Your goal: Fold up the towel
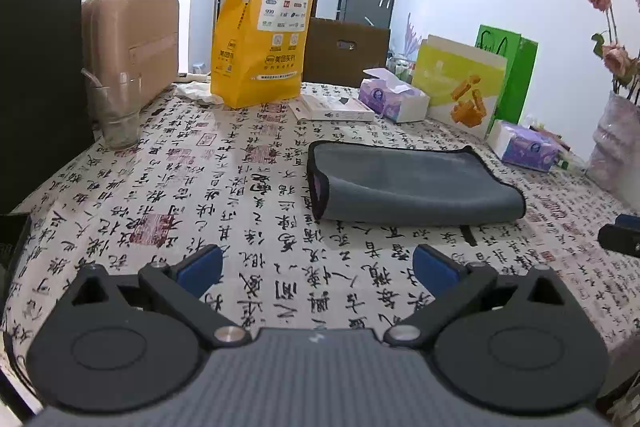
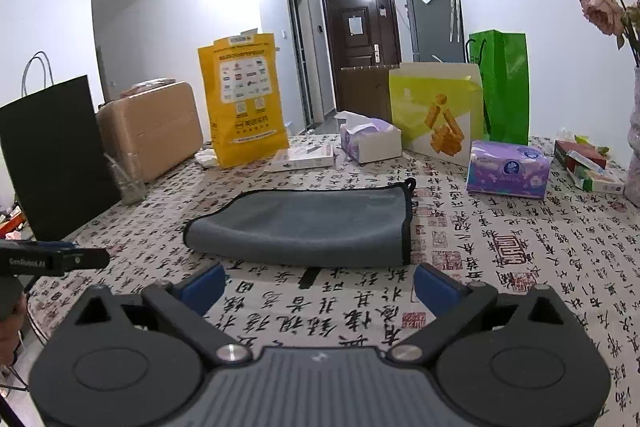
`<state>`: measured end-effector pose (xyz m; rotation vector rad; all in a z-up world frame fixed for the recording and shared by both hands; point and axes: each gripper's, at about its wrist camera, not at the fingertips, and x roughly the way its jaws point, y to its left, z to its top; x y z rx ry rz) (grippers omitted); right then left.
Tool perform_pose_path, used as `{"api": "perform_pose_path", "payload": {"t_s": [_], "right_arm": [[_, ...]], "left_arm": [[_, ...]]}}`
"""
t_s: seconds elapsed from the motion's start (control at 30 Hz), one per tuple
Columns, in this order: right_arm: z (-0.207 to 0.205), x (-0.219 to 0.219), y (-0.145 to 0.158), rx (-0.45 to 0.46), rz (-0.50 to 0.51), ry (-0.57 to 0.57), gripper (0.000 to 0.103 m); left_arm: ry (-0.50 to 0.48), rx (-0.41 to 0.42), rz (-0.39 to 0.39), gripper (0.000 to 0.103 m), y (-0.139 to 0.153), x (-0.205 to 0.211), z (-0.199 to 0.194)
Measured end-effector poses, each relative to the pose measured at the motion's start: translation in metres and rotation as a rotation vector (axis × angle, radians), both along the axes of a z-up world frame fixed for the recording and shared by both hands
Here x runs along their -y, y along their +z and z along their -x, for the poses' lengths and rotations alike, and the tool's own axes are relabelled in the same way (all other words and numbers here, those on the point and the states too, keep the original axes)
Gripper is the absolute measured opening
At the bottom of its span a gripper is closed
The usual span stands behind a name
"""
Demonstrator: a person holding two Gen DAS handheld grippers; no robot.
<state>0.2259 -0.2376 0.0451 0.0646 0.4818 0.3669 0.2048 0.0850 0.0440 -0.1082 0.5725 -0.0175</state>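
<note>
A grey towel with black trim [image 1: 412,183] lies folded over on the calligraphy-print tablecloth, also in the right wrist view [image 2: 312,227]. Its rounded fold faces me and its open ends point left and right. My left gripper [image 1: 318,269] is open and empty, hovering just short of the towel and a little left of it. My right gripper [image 2: 320,287] is open and empty, just in front of the towel's near edge. The right gripper's tip [image 1: 620,237] shows at the right edge of the left wrist view; the left gripper's tip [image 2: 76,261] shows at the left of the right wrist view.
At the back stand a yellow paper bag [image 1: 262,35], a tan suitcase [image 1: 132,43], a glass [image 1: 114,117], a flat white box [image 1: 332,109], tissue packs [image 2: 506,169], a yellow-green bag [image 2: 438,115], a green bag [image 2: 504,87] and a black bag [image 2: 52,155]. A flower vase [image 1: 616,147] stands far right.
</note>
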Motion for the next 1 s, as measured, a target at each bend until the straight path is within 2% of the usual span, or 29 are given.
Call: {"api": "perform_pose_path", "payload": {"t_s": [0.37,0.5,0.77,1.0], "right_arm": [[0.034,-0.018,0.001,0.04,0.036,0.037,0.103],[0.043,-0.021,0.002,0.038,0.038,0.015,0.103],[0.078,-0.022,0.004,0.098,0.031,-0.002,0.103],[0.101,-0.025,-0.003,0.103,0.024,-0.021,0.103]], "left_arm": [[-0.006,0.041,-0.027,0.103,-0.002,0.0,0.041],[-0.008,0.063,-0.037,0.103,0.002,0.005,0.053],[-0.033,0.103,-0.034,0.103,0.006,0.014,0.08],[-0.052,0.14,-0.058,0.103,0.0,0.025,0.106]]}}
